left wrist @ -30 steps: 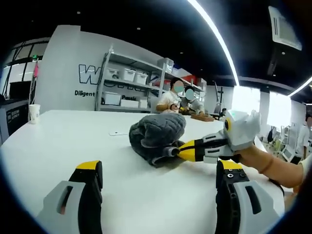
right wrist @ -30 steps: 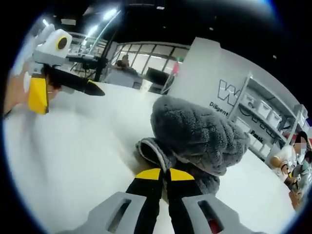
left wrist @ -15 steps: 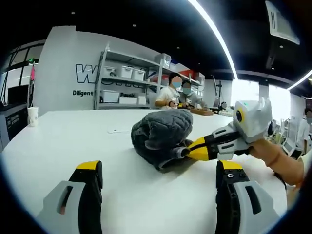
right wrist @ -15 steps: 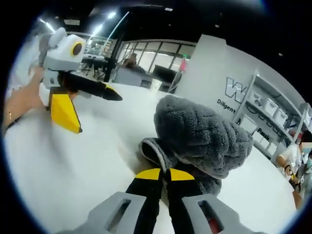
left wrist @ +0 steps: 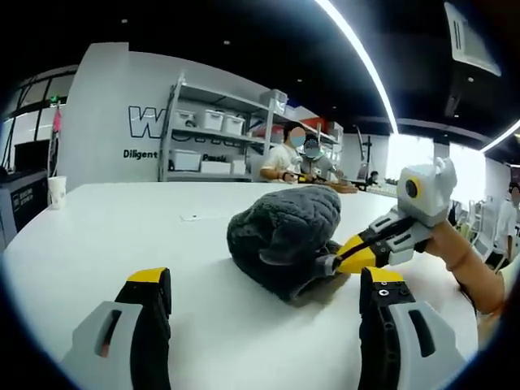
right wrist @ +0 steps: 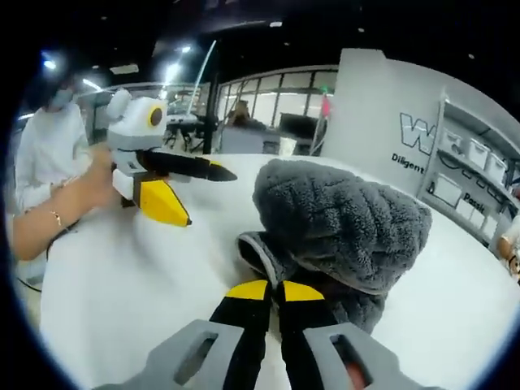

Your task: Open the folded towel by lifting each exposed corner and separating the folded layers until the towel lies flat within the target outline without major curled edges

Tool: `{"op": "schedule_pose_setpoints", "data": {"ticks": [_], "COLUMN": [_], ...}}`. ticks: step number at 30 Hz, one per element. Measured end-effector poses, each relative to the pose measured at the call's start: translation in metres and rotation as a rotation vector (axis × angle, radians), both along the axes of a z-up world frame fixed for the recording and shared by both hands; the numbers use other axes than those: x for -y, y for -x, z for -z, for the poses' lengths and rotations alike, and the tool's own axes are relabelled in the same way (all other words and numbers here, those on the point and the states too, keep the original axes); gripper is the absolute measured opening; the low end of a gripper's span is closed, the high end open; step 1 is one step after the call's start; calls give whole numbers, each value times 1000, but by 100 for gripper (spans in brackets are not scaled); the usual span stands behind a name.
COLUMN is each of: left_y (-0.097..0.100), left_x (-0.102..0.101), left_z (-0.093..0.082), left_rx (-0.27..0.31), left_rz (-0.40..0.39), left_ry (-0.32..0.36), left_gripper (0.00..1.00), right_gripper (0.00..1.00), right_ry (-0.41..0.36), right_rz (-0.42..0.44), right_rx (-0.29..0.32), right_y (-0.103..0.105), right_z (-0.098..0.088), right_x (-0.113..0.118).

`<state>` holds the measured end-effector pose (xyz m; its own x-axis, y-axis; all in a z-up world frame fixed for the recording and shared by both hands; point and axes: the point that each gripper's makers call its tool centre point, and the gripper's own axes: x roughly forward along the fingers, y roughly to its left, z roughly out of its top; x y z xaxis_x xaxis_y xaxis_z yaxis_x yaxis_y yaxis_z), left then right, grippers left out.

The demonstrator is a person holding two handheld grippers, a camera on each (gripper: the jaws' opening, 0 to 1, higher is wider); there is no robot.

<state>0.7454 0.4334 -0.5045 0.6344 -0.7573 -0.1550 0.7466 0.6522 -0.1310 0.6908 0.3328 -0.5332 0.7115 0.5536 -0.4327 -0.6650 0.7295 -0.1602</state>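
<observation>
Looking across the white table (left wrist: 97, 236), we see it stretch back to a wall with shelving (left wrist: 213, 142) holding pale bins. The grey towel (left wrist: 284, 236) sits bunched in a rounded heap near the middle of the table, well ahead of our left tool (left wrist: 264, 284), whose jaws stand wide apart and released, touching nothing. Our right tool (right wrist: 274, 290) has its yellow-tipped jaws clenched together on a lower fold of the towel (right wrist: 341, 219), at the edge nearest the camera. In the right gripper view the left tool (right wrist: 191, 191) hovers beside the heap, held by a hand (right wrist: 97, 183). A paper cup (left wrist: 56, 189) stands far off.
</observation>
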Motion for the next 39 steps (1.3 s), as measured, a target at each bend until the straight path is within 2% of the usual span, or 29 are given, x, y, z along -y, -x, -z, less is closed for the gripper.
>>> {"op": "schedule_pose_setpoints", "data": {"ticks": [5,10,16,19,22,31,35,37,39], "left_y": [-2,-1,1,3,4,4,4,5,5], "left_x": [-2,-1,-2,-1,-2,-3,-3,-3,-3], "left_z": [-3,-3,-3,-3,-4,-5,-4,-4,-5], "left_rx": [3,6,2,7,9,7,4,6,6], "left_rz": [-2,-1,-5,-2,-4,-7,-9,-10,-9], "left_ry": [13,6,15,9,13,20,22,22,23], "left_gripper": [95,95,95,95,95,95,95,95,95], "right_gripper": [0,0,0,0,2,29,54,60,61], "right_ry": [-19,-59,-55,-5,-4,-167,-158,-146,-139], "right_rz": [-42,-39,-53,-77,-100,-128,-125,-119,-117], "right_rx": [-20,-16,-20,26,32,52,43,45,45], "right_y": [7,5,0,-3,0,7,11,12,15], "right_z": [3,-3,-1,-1,-1,-25,-22,-20,-20], "right_x": [9,17,20,17,15,17,22,26,30]}}
